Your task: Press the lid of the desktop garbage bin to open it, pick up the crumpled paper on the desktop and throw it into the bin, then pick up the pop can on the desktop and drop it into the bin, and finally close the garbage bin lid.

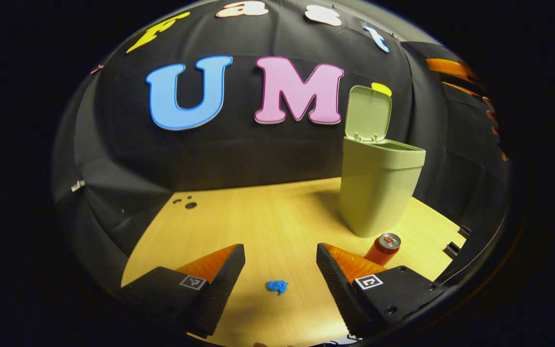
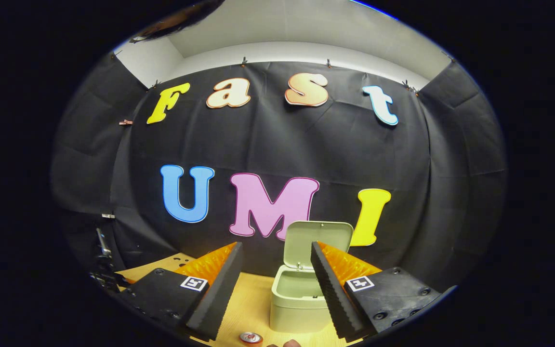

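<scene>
A pale green bin (image 1: 378, 190) stands on the wooden table at the right, its lid (image 1: 368, 114) swung up and back. In front of it stands a red pop can (image 1: 383, 248), upright. A small blue crumpled paper (image 1: 277, 286) lies on the table just ahead of my left gripper (image 1: 281, 262), which hovers open with nothing between its fingers. In the right gripper view the bin (image 2: 294, 303) shows its hollow inside and raised lid (image 2: 317, 240). My right gripper (image 2: 277, 274) hangs open above and before it. The can's top (image 2: 251, 338) peeks at the bottom edge.
The wooden table (image 1: 268, 217) reaches to the black cloth wall behind. A few small dark holes (image 1: 187, 201) mark its far left part. Black brackets (image 1: 453, 248) sit at the table's right edge. A dark stand (image 2: 103, 267) rises at the left.
</scene>
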Demonstrator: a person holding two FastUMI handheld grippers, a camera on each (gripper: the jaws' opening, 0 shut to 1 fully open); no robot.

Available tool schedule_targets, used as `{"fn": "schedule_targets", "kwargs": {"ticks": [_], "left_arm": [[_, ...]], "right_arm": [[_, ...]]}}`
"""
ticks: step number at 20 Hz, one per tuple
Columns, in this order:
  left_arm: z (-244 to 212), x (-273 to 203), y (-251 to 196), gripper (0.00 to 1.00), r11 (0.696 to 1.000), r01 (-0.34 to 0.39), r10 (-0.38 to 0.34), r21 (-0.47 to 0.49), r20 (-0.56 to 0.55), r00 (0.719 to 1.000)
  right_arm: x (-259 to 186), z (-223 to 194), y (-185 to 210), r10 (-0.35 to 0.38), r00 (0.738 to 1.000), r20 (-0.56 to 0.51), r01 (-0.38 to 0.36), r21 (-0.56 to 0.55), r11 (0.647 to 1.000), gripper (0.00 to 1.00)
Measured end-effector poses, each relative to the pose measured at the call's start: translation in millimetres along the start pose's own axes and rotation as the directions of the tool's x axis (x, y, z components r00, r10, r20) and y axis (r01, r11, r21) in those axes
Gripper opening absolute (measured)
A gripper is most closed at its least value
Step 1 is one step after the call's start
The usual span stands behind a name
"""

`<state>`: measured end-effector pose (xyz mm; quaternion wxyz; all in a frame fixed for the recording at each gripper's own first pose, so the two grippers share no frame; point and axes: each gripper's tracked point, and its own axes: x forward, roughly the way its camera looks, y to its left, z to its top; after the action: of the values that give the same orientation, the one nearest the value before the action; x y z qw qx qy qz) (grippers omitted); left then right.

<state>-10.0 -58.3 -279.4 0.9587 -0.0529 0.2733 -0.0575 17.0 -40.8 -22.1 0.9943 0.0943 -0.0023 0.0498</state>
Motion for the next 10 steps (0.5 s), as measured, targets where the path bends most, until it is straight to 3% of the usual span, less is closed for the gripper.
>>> {"fn": "schedule_targets", "kwargs": {"ticks": [10], "left_arm": [[-89.2, 62.0, 6.1, 0.95, 0.999, -0.009, 0.017, 0.043, -0.192, 0.981]], "right_arm": [[-22.5, 2.6, -0.8, 0.024, 1.0, -0.01, -0.024, 0.023, 0.999, 0.89]]}}
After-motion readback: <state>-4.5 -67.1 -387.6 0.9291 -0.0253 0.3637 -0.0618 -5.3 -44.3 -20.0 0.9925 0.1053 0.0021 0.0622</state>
